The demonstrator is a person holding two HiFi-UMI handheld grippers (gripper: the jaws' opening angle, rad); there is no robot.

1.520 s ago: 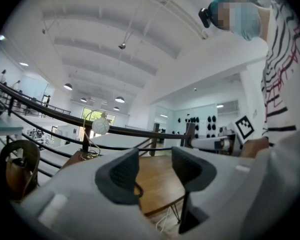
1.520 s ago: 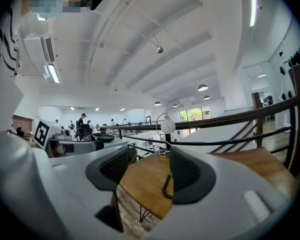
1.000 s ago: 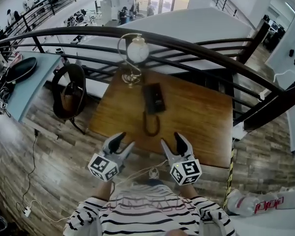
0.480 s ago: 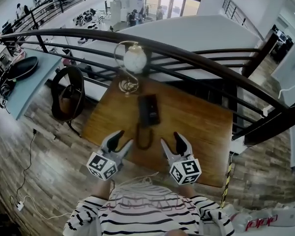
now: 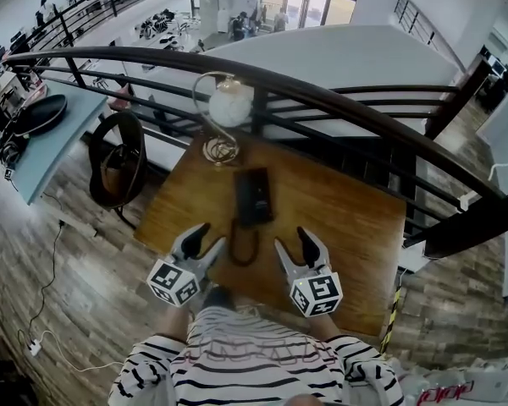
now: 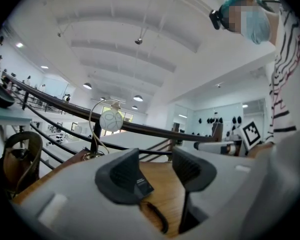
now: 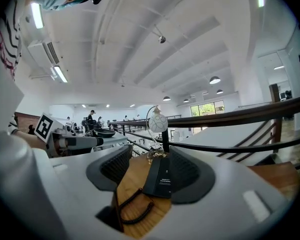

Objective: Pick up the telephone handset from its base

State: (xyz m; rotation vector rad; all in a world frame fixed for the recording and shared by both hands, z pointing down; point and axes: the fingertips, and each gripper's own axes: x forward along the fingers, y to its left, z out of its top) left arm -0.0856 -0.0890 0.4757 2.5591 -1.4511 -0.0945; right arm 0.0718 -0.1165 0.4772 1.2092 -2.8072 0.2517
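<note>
Wood tbl (image 5: 339, 214) w/ phone (image 5: 254, 197), parts indistinct

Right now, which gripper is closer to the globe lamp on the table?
Left. In the head view the left gripper hovers at the table's near edge, almost in line with the globe lamp; the right gripper is at the same edge but further right, beyond the telephone.
</note>
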